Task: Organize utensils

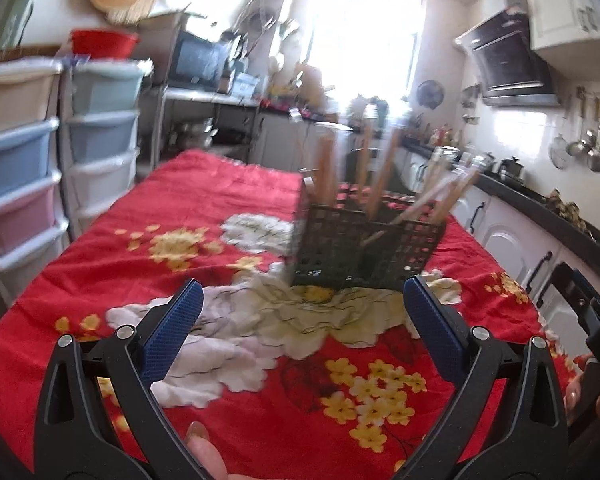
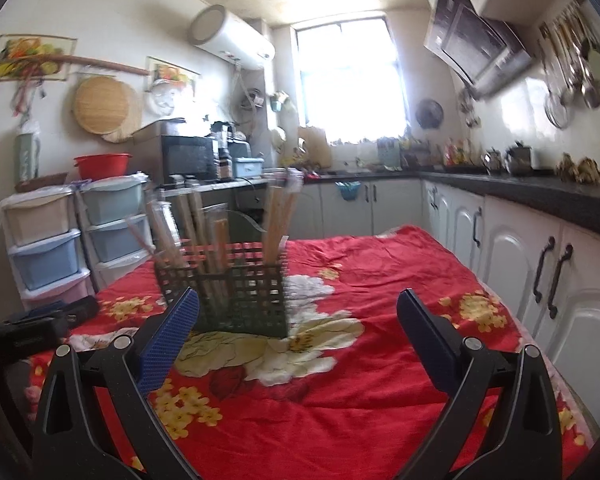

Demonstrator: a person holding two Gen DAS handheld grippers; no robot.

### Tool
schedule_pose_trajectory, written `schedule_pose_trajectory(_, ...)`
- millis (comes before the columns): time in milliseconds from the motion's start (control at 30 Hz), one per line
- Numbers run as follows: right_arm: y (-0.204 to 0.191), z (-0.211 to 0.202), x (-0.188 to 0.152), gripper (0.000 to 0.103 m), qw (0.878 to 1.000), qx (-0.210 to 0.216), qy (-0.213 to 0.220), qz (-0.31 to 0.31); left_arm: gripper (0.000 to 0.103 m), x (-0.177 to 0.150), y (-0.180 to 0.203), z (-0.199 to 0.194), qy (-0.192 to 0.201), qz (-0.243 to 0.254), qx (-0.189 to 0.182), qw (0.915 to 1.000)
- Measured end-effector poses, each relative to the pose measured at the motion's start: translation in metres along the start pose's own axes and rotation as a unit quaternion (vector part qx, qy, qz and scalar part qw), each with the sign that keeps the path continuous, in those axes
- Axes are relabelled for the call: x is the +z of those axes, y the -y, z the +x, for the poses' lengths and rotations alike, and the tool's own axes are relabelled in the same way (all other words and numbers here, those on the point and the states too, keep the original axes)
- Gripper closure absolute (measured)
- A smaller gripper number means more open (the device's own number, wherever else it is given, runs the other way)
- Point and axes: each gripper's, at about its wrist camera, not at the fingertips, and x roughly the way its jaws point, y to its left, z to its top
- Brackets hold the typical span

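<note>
Both your left gripper (image 1: pixel 303 312) and right gripper (image 2: pixel 298 320) gape empty; utensil basket (image 1: pixel 364 252) stands on the red cloth (image 1: pixel 220 200) ahead, chopsticks (image 2: pixel 274 216) upright, nearer your left.

both wrist views look low across the table, sharing the basket (image 1: pixel 364 248).

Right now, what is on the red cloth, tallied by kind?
Black lattice utensil basket: 1
Bundle of wooden sticks and utensils standing in the basket: 1, too blurred to count singly
Open grippers over the cloth: 2, left gripper and right gripper
Total: 4
</note>
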Motion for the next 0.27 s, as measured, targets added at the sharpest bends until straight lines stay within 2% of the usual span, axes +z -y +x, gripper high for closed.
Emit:
schedule_pose_trajectory(67, 0.02, 0.014, 0.011, 0.006, 0.999, -0.033, -0.026, 0.01, 0.011, 0.015, -0.02, 0.009, -0.027, -0.017, 0.016, 0.9994)
schedule_pose_trajectory(133, 0.04, 0.037, 0.02, 0.006, 0.995, -0.081, -0.064, 0.009, 0.011, 0.034, -0.049, 0.032, -0.073, -0.022, 0.047, 0.996)
schedule_pose_trajectory(200, 0.062, 0.066, 0.025, 0.006, 0.987, -0.112, -0.119, 0.006, 0.011, 0.045, -0.074, 0.059, -0.107, -0.023, 0.101, 0.9888)
schedule_pose_trajectory(267, 0.088, 0.103, 0.02, 0.006, 0.971, -0.137, -0.195, 0.012, 0.011, 0.047, -0.103, 0.095, -0.148, -0.024, 0.158, 0.9759)
